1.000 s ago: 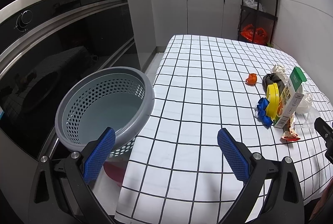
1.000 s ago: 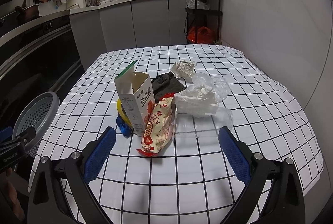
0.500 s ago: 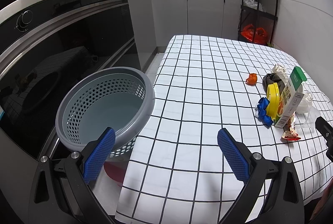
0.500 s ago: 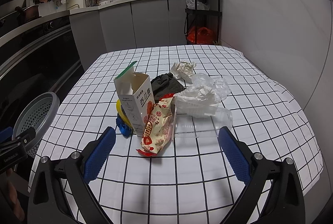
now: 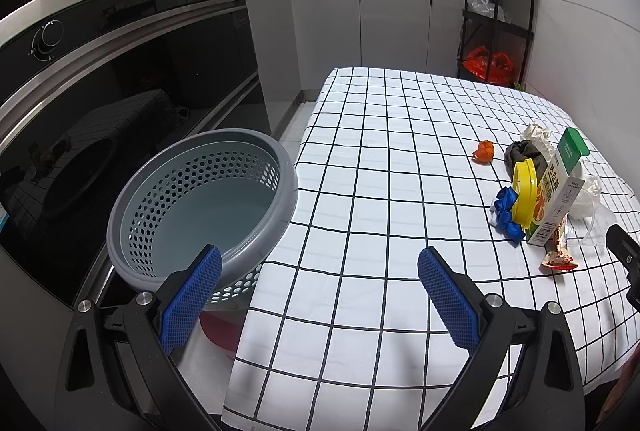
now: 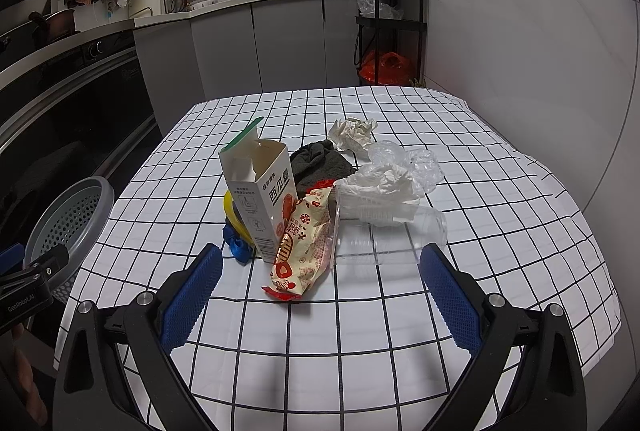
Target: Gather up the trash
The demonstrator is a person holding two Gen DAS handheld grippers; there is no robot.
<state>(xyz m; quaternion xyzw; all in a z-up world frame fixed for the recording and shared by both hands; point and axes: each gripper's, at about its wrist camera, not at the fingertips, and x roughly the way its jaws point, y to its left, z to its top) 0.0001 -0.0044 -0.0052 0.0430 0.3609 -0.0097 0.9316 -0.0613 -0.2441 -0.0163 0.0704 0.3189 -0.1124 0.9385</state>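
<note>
A heap of trash lies on the checked tablecloth [image 6: 400, 331]: an open white carton [image 6: 264, 199], a red-and-cream snack wrapper [image 6: 304, 243], a clear plastic cup [image 6: 388, 231], crumpled tissue [image 6: 352, 133], clear film [image 6: 404, 163], a dark rag [image 6: 320, 163], a yellow lid [image 5: 524, 191], a blue ribbon [image 5: 506, 215] and an orange scrap [image 5: 485, 151]. A grey perforated basket [image 5: 200, 203] stands left of the table. My right gripper [image 6: 320, 295] is open and empty, just short of the wrapper. My left gripper [image 5: 320, 295] is open and empty over the table's near left corner.
A black oven front [image 5: 100, 91] runs along the left behind the basket. A black shelf rack [image 6: 390, 15] with a red bag stands at the far wall. Grey cabinets [image 6: 280, 43] with a sink close the back. A white wall [image 6: 540, 71] borders the table's right side.
Nearly nothing differs: both grippers stay open and hold their places, with only a slight drift of the views.
</note>
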